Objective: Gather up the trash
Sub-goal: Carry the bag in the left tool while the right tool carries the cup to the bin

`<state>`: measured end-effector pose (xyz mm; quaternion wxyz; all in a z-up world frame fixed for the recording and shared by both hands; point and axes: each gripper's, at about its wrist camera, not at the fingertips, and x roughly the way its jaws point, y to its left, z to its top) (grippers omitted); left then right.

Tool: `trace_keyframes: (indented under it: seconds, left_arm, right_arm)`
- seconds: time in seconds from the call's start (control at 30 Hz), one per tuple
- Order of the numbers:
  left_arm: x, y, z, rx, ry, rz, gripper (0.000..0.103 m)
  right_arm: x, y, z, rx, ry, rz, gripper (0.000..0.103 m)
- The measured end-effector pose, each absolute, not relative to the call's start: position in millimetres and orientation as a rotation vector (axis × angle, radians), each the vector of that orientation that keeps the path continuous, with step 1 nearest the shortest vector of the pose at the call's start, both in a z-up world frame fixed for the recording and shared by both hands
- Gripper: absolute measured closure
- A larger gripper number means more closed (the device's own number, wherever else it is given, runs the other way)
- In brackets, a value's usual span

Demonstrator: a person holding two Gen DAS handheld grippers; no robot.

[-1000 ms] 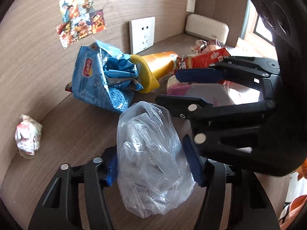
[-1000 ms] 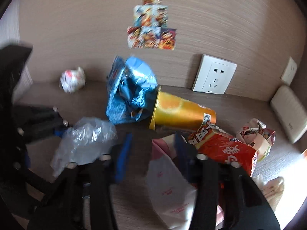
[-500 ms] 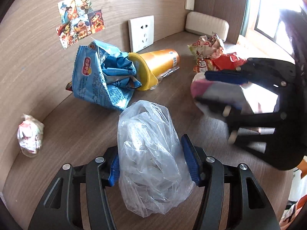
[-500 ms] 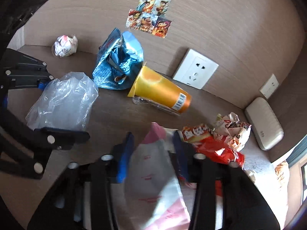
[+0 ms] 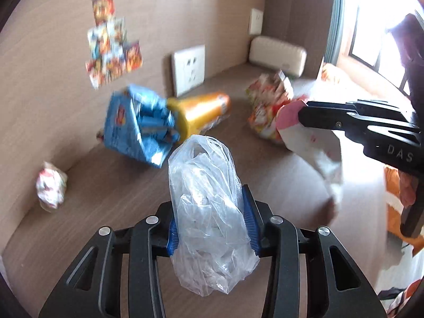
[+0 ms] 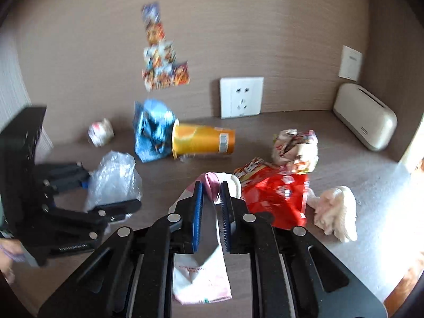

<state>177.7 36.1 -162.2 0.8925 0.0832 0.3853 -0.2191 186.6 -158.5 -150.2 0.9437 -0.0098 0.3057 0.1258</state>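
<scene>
Both bags now gripped and lifted off the brown wooden desk (image 6: 344, 164).
My left gripper (image 5: 210, 222) has just closed onto the crumpled clear plastic bag (image 5: 206, 212); my right gripper (image 6: 211, 212) has just closed, pinching the pink-and-white paper bag (image 6: 201, 275).

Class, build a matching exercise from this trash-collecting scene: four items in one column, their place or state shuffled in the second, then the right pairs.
Items:
1. clear plastic bag
2. pink-and-white wrapper
3. orange cup
4. crumpled white ball

Place or state:
A. lying on its side beside the blue bag
B. pinched in the right gripper
C. alone near the wall
D. clamped in the left gripper

Pairs: 1-D, 2-B, 3-A, 4-C
</scene>
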Motion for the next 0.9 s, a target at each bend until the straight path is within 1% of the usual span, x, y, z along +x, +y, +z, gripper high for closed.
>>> trace_keyframes:
  seconds: [0.03, 0.1, 0.13, 0.6, 0.9]
  left_arm:
    - [174, 32, -154, 0.176, 0.783, -0.470, 0.063]
    - [170, 23, -143, 0.188, 0.752, -0.478, 0.063]
    - [168, 17, -138, 0.191, 0.744, -0.489, 0.063]
    - [148, -52, -108, 0.239, 0.696, -0.599, 0.063]
    - [119, -144, -93, 0.277, 0.653, -0.788, 0.063]
  right_arm:
    - [180, -163, -143, -0.003, 0.608, 0.254, 0.090]
    - [168, -170, -131, 0.021, 0.578, 0.251, 0.098]
    - [163, -174, -125, 0.026, 0.562, 0.244, 0.098]
    - [109, -231, -90, 0.068, 0.453, 0.160, 0.099]
    - [42, -307, -74, 0.076, 0.449, -0.023, 0.099]
